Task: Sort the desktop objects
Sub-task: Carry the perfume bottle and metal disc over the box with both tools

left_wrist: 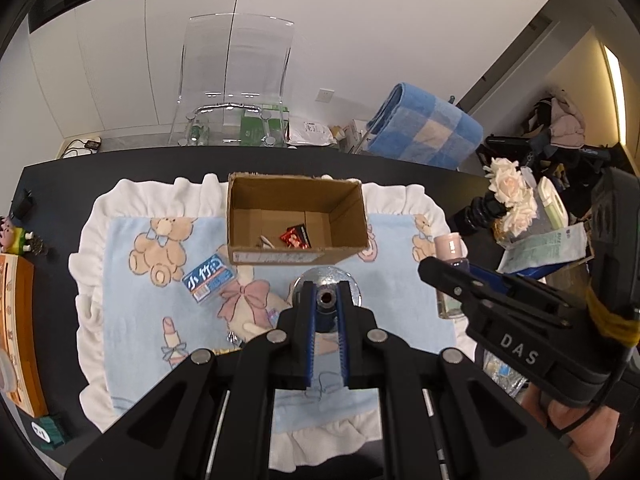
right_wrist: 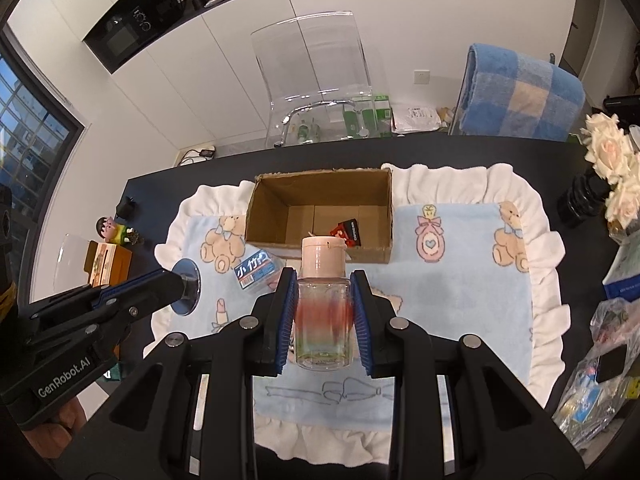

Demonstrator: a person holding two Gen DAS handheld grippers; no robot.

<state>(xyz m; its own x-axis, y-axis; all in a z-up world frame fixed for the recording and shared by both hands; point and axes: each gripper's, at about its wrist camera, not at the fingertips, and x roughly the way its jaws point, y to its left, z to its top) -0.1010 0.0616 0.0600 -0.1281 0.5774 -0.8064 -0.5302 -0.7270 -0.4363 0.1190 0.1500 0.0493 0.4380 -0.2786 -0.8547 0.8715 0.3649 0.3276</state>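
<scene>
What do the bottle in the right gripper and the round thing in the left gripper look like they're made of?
Bottle: clear glass or hard plastic, see-through with a red-to-pale tint; its pink cap looks like matte plastic. Disc in the left gripper: likely polished metal, mirror-bright with reflections. Right gripper clamps the bottle's sides.

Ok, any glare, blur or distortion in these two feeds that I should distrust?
Left wrist view: fisheye curves the table edge; the shiny metal disc in the left gripper throws glare. Right wrist view: the clear bottle in the right gripper looks smeared; the window is bright.
</scene>
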